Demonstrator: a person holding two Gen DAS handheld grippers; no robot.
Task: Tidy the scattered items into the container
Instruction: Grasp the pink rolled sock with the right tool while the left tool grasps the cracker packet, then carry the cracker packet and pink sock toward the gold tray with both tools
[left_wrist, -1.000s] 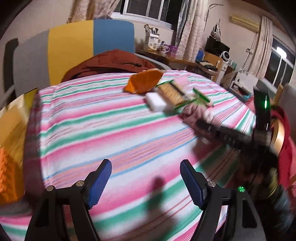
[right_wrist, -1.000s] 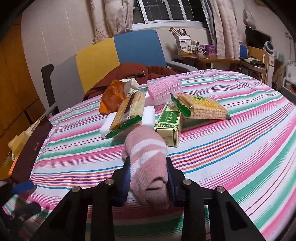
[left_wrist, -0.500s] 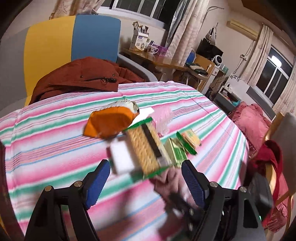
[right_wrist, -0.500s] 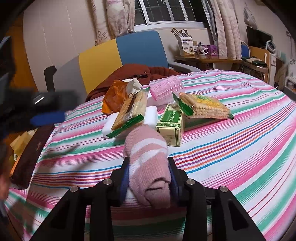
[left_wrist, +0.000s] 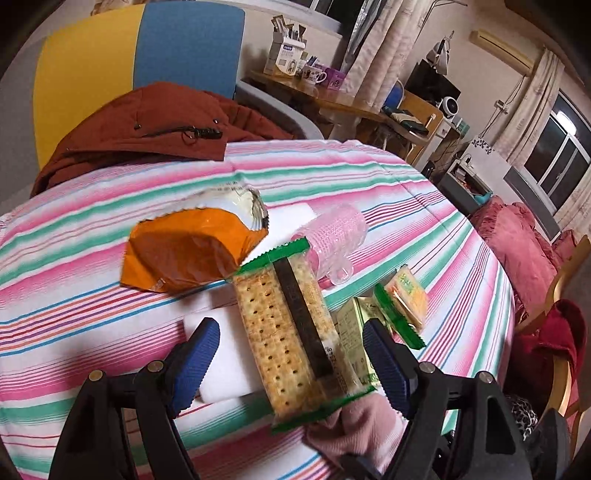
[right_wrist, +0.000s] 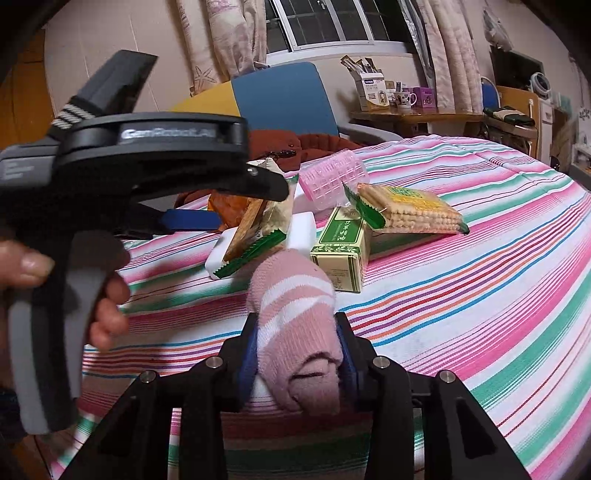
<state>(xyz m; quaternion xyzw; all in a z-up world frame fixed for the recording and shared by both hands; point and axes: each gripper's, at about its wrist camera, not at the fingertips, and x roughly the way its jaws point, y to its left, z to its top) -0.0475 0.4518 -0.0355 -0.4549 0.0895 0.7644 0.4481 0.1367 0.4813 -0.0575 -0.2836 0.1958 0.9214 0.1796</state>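
Two grippers over the snack pile, sock in the right one

Right gripper (right_wrist: 297, 354) is clamped on a rolled pink striped sock (right_wrist: 299, 325) above the striped tablecloth (right_wrist: 461, 295), its jaws narrow. Left gripper (left_wrist: 291, 358) hangs jaws wide, holding nothing, straddling a cracker packet (left_wrist: 291, 332) that lies on a white box (left_wrist: 225, 369). Orange bag (left_wrist: 184, 251), pink cup (left_wrist: 332, 240) and green carton (right_wrist: 341, 243) sit just beside

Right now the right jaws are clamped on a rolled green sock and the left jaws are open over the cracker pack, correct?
Not quite: the sock is pink with white stripes, as the right wrist view shows. The right jaws do clamp it, and the left jaws stand open over the cracker pack.
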